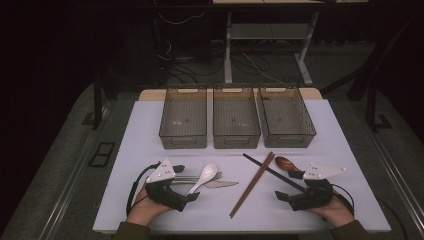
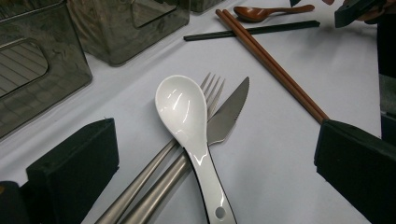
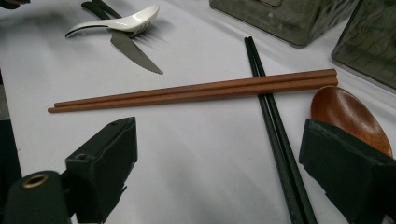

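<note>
The left gripper [image 2: 215, 172] is being held low over the white table [image 1: 150, 125] with its jaws spread wide apart, nothing being clamped between them. Between those jaws the white spoon [image 2: 189, 126] is being seen lying across a metal fork [image 2: 212, 91] and a serrated knife [image 2: 229, 112], its handle resting on their grey handles. The right gripper [image 3: 219, 163] is likewise being held with jaws wide apart and empty. Ahead of it the brown chopsticks [image 3: 196, 91] are lying across the black chopsticks [image 3: 273, 126], and the wooden spoon [image 3: 348, 116] is lying just beside the right-hand jaw; whether it is being touched cannot be told from this angle. Three dark bins [image 1: 236, 131] are standing side by side at the far edge of the table.
</note>
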Available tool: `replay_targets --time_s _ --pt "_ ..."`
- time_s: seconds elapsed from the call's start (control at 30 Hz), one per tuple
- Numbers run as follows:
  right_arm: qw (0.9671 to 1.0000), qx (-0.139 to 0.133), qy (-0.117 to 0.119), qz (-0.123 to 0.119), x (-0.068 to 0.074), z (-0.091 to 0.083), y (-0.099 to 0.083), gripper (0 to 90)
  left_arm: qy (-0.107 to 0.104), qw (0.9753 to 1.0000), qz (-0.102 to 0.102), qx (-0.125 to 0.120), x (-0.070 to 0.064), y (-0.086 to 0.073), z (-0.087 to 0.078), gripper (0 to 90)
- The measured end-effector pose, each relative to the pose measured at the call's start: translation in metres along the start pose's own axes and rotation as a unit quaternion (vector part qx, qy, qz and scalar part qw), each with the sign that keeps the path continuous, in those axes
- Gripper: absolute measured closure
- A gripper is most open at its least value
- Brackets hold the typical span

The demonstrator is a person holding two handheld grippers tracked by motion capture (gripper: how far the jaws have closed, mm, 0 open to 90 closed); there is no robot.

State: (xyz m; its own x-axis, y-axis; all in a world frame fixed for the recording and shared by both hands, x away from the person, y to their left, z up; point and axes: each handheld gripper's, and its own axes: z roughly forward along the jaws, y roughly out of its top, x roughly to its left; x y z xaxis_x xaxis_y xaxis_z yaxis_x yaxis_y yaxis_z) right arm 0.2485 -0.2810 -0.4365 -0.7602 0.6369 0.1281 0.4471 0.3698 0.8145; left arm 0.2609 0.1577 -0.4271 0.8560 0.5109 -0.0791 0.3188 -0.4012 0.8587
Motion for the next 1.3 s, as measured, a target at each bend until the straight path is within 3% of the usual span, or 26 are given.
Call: replay_targets --time_s 0.23,0.53,0.87,1.3 --pt "0.9999 0.005 0.009 -0.003 0.001 -0.001 0.001 11.4 -0.002 1.0 -0.004 -0.004 -0.003 0.001 0.002 0.0" --pt "0.9991 0.024 0.036 -0.005 0.008 0.004 0.009 15.6 -0.011 0.9998 0.006 0.015 -0.008 -0.004 0.005 0.0" --pt "0.9977 0.036 0.056 -0.016 0.016 0.011 0.011 31.4 -0.008 1.0 -0.002 0.004 -0.004 -0.003 0.003 0.0" --pt "0.9931 0.059 0.088 -0.05 0.033 0.034 0.019 65.0 -0.003 1.0 -0.005 0.002 -0.005 -0.005 0.0 0.0"
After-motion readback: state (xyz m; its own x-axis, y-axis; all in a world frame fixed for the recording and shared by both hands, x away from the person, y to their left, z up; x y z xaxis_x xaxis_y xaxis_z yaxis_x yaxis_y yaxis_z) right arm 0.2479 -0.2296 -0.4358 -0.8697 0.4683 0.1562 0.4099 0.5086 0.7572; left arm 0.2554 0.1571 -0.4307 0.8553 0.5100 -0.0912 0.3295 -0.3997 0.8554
